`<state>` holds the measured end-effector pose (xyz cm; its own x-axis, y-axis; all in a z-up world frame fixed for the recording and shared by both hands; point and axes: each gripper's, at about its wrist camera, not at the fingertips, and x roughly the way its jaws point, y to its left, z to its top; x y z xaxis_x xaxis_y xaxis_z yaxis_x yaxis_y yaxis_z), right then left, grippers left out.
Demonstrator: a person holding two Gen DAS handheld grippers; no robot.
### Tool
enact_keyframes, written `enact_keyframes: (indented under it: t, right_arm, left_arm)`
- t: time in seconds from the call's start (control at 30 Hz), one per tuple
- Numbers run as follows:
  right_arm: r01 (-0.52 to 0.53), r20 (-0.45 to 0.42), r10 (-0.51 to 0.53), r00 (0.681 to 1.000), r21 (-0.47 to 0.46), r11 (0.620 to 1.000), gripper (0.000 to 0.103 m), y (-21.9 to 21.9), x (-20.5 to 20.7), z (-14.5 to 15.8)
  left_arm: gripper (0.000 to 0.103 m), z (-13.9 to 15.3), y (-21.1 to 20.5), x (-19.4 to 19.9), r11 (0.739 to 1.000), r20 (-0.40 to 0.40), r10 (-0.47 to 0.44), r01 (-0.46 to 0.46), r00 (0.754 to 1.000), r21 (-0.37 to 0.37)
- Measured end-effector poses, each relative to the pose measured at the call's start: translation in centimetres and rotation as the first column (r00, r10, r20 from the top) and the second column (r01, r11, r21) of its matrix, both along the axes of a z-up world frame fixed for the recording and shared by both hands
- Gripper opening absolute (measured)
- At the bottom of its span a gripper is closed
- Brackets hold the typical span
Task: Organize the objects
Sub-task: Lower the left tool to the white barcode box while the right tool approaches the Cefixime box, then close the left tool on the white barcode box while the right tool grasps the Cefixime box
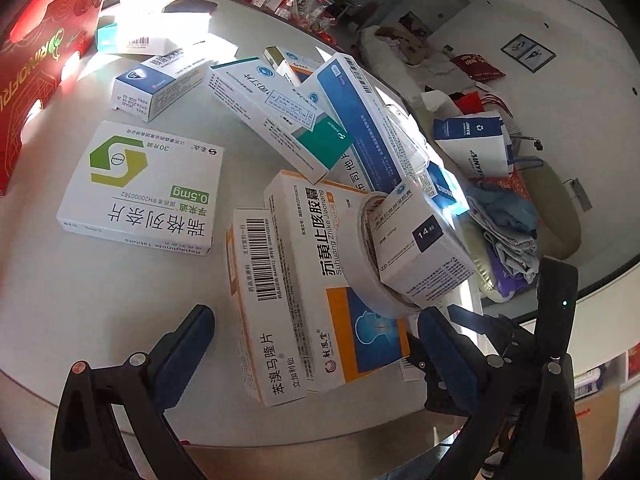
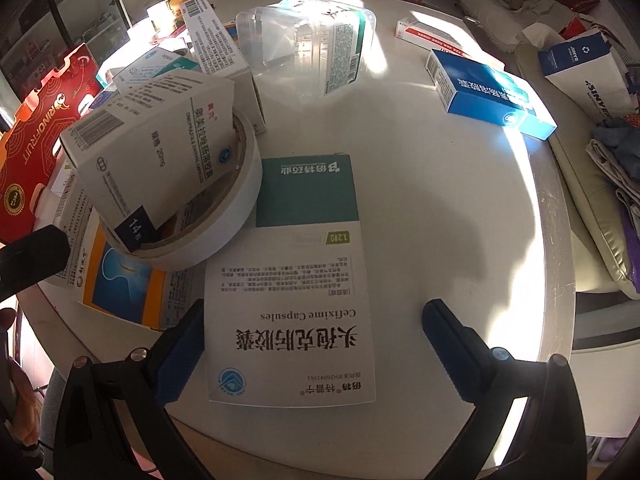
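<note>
Medicine boxes lie scattered on a round white table (image 1: 100, 300). My left gripper (image 1: 316, 314) is open just above a white barcode box (image 1: 268, 320) and an orange-and-blue box (image 1: 332, 280). A white tape roll (image 1: 360, 264) rests on that pile with a small white box (image 1: 420, 240) stuck in its hole. A green-logo box (image 1: 140, 188) lies flat to the left. My right gripper (image 2: 315, 307) is open around a flat green-and-white Cefixime box (image 2: 292, 300); its left pad (image 2: 180, 356) sits at the box's edge, while the right pad (image 2: 452, 348) stands well apart.
A clear plastic bin (image 2: 308, 44) holding boxes stands at the far side. A blue box (image 2: 488, 92) lies far right. A red carton (image 2: 36, 140) borders the left edge. Past the right rim are a white paper bag (image 2: 580, 68) and folded clothes (image 2: 616, 152).
</note>
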<state>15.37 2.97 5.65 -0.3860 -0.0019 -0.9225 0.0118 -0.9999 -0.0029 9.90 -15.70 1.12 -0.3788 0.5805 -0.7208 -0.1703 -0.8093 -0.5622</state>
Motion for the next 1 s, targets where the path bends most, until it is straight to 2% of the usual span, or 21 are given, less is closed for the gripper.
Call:
enact_keyframes:
  t: [0.1, 0.33, 0.6, 0.77, 0.8, 0.93, 0.97, 1.0]
  right_arm:
    - [0.007, -0.002, -0.007, 1.0, -0.001, 1.0, 0.095, 0.4, 0.2, 0.2]
    - [0.003, -0.012, -0.003, 1.0, 0.003, 1.0, 0.095, 0.0, -0.3, 0.2]
    - [-0.008, -0.018, 0.008, 1.0, 0.002, 1.0, 0.095, 0.1, -0.1, 0.2]
    - [-0.01, -0.024, 0.011, 1.0, 0.002, 1.0, 0.095, 0.1, -0.1, 0.2]
    - [-0.01, -0.024, 0.01, 1.0, 0.002, 1.0, 0.095, 0.1, -0.1, 0.2]
    - [-0.01, -0.024, 0.01, 1.0, 0.002, 1.0, 0.095, 0.1, -0.1, 0.2]
    - [-0.01, -0.024, 0.01, 1.0, 0.002, 1.0, 0.095, 0.1, -0.1, 0.2]
    - [-0.009, -0.024, 0.01, 1.0, 0.002, 1.0, 0.095, 0.1, -0.2, 0.2]
  left_arm:
    - [0.103, 0.0, 0.0, -0.1, 1.0, -0.003, -0.004, 0.004, 1.0, -0.006]
    - [0.103, 0.2, 0.8, -0.4, 0.999, -0.012, 0.011, -0.011, 1.0, -0.034]
    - [0.103, 0.3, 1.2, -0.5, 0.996, 0.002, -0.014, 0.015, 1.0, -0.089]
    - [0.103, 0.1, -0.3, -0.1, 0.999, -0.005, 0.037, -0.037, 0.999, -0.012]
    - [0.103, 0.1, -0.2, -0.1, 0.999, -0.004, 0.034, -0.034, 0.999, -0.016]
    - [0.1, 0.5, 1.4, -0.5, 0.992, 0.012, -0.01, 0.011, 1.0, -0.129]
    - [0.096, 0.5, 1.6, -0.5, 0.988, 0.002, -0.005, 0.006, 1.0, -0.153]
    - [0.086, 0.5, 1.7, -0.4, 0.986, -0.009, -0.006, 0.004, 1.0, -0.164]
